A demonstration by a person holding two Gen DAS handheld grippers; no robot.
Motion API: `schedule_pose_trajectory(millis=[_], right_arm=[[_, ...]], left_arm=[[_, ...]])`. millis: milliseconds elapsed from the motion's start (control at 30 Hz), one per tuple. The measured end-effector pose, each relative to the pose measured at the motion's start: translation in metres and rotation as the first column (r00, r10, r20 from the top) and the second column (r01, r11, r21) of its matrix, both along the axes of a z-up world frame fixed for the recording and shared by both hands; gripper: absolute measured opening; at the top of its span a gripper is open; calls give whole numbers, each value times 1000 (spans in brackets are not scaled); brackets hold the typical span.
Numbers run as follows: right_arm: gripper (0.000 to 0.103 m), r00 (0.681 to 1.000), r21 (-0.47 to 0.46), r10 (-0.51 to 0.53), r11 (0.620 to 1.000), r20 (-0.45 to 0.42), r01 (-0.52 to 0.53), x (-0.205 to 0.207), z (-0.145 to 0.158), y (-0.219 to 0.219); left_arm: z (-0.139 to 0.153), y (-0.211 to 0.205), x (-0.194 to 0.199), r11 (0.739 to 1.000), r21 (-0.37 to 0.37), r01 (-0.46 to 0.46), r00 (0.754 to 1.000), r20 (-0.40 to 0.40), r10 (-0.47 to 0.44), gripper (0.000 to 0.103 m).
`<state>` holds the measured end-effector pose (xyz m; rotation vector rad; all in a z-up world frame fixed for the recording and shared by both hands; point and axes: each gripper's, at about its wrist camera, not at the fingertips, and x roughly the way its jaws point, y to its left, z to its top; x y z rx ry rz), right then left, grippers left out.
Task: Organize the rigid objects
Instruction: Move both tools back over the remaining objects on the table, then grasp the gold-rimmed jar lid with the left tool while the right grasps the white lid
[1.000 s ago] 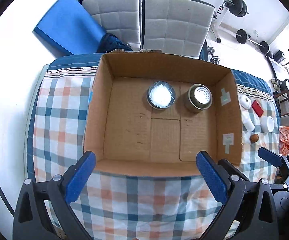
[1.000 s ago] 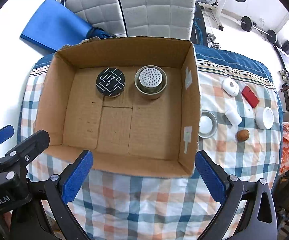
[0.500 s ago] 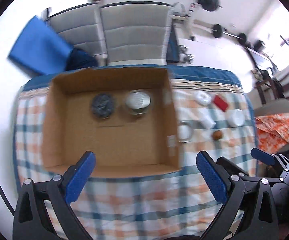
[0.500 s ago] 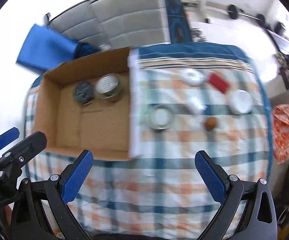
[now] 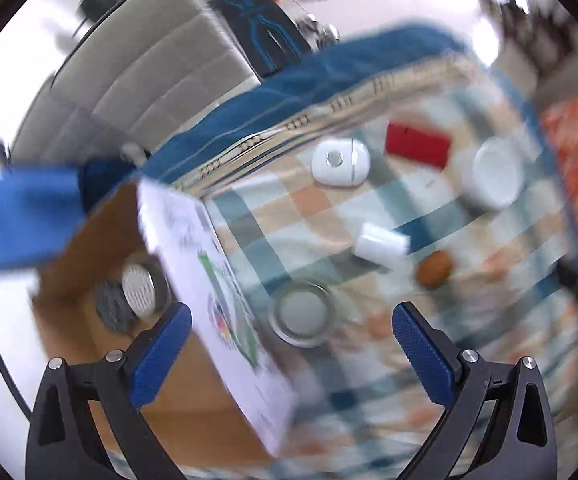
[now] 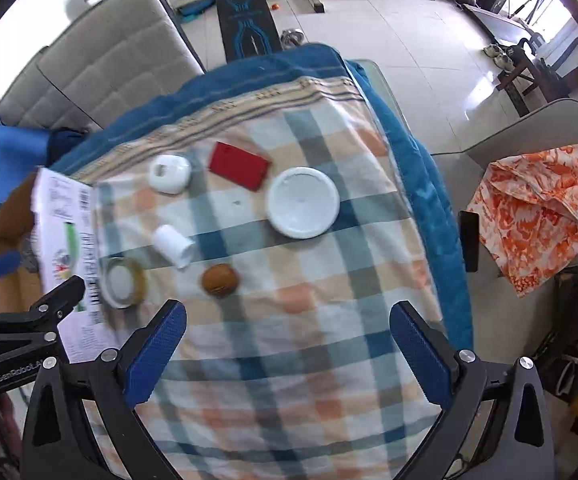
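Observation:
A cardboard box [image 5: 81, 248] with a white printed side [image 6: 69, 232] stands on the checked cloth at the left; two round tins [image 5: 139, 292] sit inside it. Right of the box lie a round metal tin [image 5: 303, 314] [image 6: 121, 282], a white tube [image 5: 381, 244] [image 6: 175, 246], a brown nut-like ball [image 5: 433, 270] [image 6: 219, 280], a white case [image 5: 341, 162] [image 6: 169, 174], a red block [image 5: 417, 145] [image 6: 239, 166] and a white round lid [image 5: 495, 174] [image 6: 303, 202]. My left gripper [image 5: 289, 358] hangs open above the metal tin. My right gripper [image 6: 287, 356] is open over bare cloth below the ball.
The left view is motion-blurred. Grey padded chairs [image 6: 101, 60] and a blue mat [image 6: 5, 164] stand behind the table. An orange patterned cloth [image 6: 545, 208] lies on a chair at the right. Weights and a bench stand on the tiled floor beyond. The left gripper's body [image 6: 21, 344] shows at the right view's left edge.
Both grippers have swung right, from over the box to over the loose objects on the cloth. Both stay open and hold nothing.

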<state>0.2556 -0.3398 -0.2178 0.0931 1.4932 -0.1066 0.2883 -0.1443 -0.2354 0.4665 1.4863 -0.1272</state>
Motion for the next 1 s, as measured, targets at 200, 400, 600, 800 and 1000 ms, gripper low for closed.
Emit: schedule_pose_trajectory(millis=[200,400,600,800,1000], right_arm=[[103,996,-4,24,1000,-82,-25,14,-52,-16],[103,994,40,25,999,-110,-21,16,-74,-22],[103,993,54,17,998,-114,-11,22,-86,-27],[103,994,58,-12,998,-104,18,34,-92,-30],[103,997,78,-23,997,-71,28,50,-93,-25]], left_arm=[[-72,-21,4,957,202,210,970,-170,-176,103],[-123,-23,-8,903,295,312,929,-295,-225,103],[-144,-12,-16,900,301,316,910,-365,-198,86],[-136,-6,-16,928,268,260,924,-346,-159,67],[-109,5,-3,989,135,67,969,-243,-33,67]])
